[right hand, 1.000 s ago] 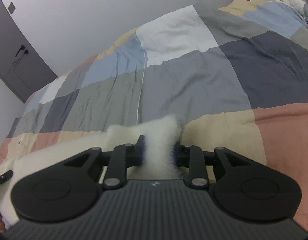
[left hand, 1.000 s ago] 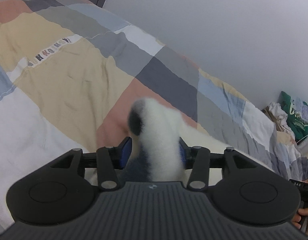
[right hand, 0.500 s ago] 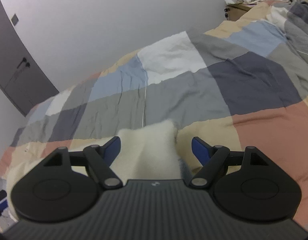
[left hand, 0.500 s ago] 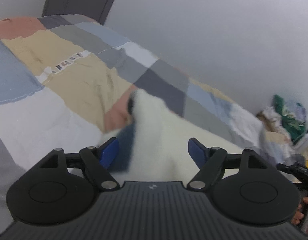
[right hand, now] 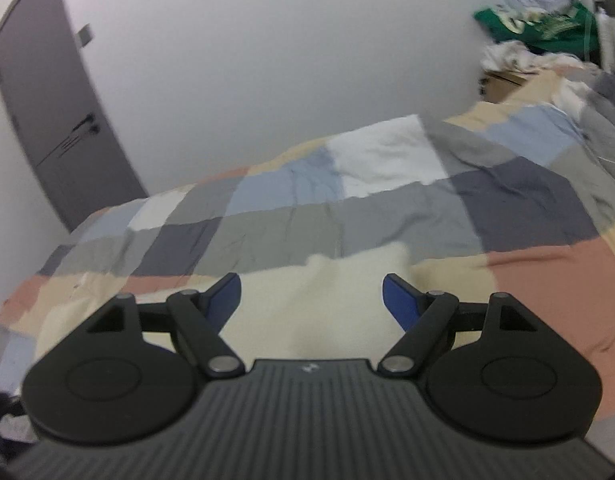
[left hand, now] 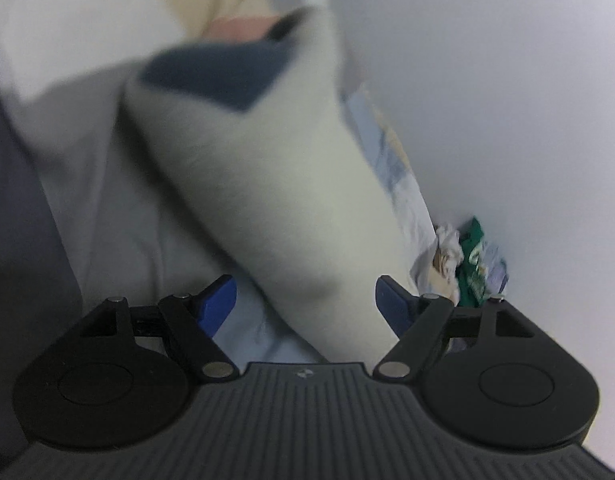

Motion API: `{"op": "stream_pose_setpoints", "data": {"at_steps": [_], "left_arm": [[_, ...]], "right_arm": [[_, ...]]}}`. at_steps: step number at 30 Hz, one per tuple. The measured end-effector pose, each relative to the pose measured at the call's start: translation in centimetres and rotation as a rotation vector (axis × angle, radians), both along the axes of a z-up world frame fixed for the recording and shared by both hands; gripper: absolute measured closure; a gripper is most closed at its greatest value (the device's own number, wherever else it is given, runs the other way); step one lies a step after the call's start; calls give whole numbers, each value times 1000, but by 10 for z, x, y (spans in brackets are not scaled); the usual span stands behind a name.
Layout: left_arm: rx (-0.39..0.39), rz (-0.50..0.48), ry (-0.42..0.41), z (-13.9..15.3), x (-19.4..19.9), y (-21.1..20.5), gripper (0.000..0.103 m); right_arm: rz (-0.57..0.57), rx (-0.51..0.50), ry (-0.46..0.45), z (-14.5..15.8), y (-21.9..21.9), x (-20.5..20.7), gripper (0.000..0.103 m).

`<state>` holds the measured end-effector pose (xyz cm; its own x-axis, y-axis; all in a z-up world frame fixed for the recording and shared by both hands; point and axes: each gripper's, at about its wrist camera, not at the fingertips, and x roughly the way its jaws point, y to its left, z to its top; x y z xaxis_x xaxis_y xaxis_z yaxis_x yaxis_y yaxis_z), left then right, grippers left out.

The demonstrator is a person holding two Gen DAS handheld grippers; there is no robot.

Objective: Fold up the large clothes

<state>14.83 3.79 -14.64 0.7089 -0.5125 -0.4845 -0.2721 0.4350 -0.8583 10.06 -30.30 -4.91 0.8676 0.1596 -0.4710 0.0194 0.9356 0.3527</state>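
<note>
Left gripper [left hand: 306,300] spread wide, gripping nothing, cream fleece garment [left hand: 275,184] with navy patch lying blurred on patchwork bedspread [right hand: 387,208] between the blue pads. Right gripper [right hand: 311,298] likewise spread and empty above a cream corner. Probably one fold just laid down; flattening and further folds apparently remaining.

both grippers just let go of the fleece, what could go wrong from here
1. The fleece lies unpinned between the open left gripper fingers; the fold may spring back.
2. The right gripper is open above the cream edge; pulling back low could snag it.
3. The left view is blurred, so the navy corner's alignment can't be judged; the fold may be skewed on the quilt.
</note>
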Motion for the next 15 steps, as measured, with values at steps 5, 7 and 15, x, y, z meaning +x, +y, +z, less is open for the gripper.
{"op": "stream_pose_setpoints", "data": {"at_steps": [5, 7, 15], "left_arm": [[-139, 93, 36, -30, 21, 9, 24], [-115, 120, 27, -29, 26, 10, 30], [-1, 154, -29, -16, 27, -3, 46]], "right_arm": [[46, 15, 52, -13, 16, 8, 24], [50, 49, 72, -17, 16, 12, 24], [153, 245, 22, -19, 29, 1, 23]]}}
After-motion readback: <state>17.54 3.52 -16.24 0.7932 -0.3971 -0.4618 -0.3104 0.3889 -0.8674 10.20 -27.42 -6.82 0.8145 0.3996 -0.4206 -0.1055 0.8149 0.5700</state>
